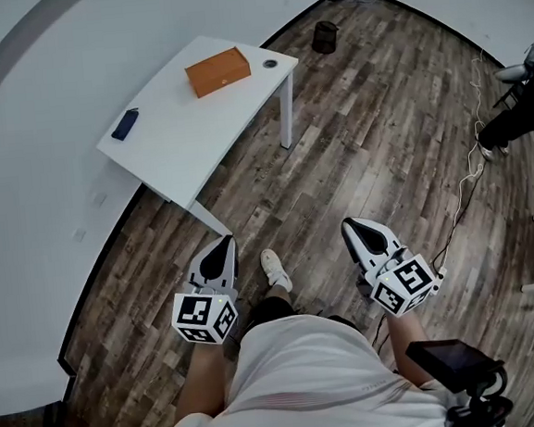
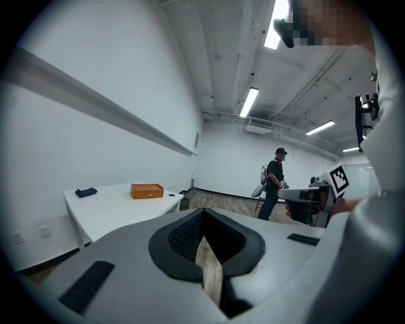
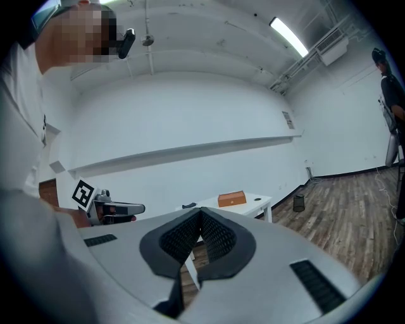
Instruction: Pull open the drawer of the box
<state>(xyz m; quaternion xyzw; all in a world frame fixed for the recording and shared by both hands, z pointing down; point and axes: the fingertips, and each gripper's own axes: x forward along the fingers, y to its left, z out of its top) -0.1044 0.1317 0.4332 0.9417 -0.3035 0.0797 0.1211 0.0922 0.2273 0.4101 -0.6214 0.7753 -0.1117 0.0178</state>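
An orange wooden box point(image 1: 217, 72) lies on a white table point(image 1: 186, 141) well ahead of me, far out of reach. It shows small in the left gripper view point(image 2: 147, 190) and in the right gripper view point(image 3: 231, 199). My left gripper point(image 1: 221, 245) and right gripper point(image 1: 352, 225) are held level in front of the person's body, over the wood floor. Both are shut with nothing between the jaws. The left gripper's tips point(image 2: 204, 212) meet, and so do the right gripper's point(image 3: 201, 212). The box's drawer front is too small to make out.
A dark blue object point(image 1: 125, 124) and a small black disc point(image 1: 271, 64) also lie on the table. A black bin point(image 1: 325, 36) stands by the far wall. Another person point(image 2: 274, 183) stands at the right, with cables point(image 1: 468, 176) on the floor there.
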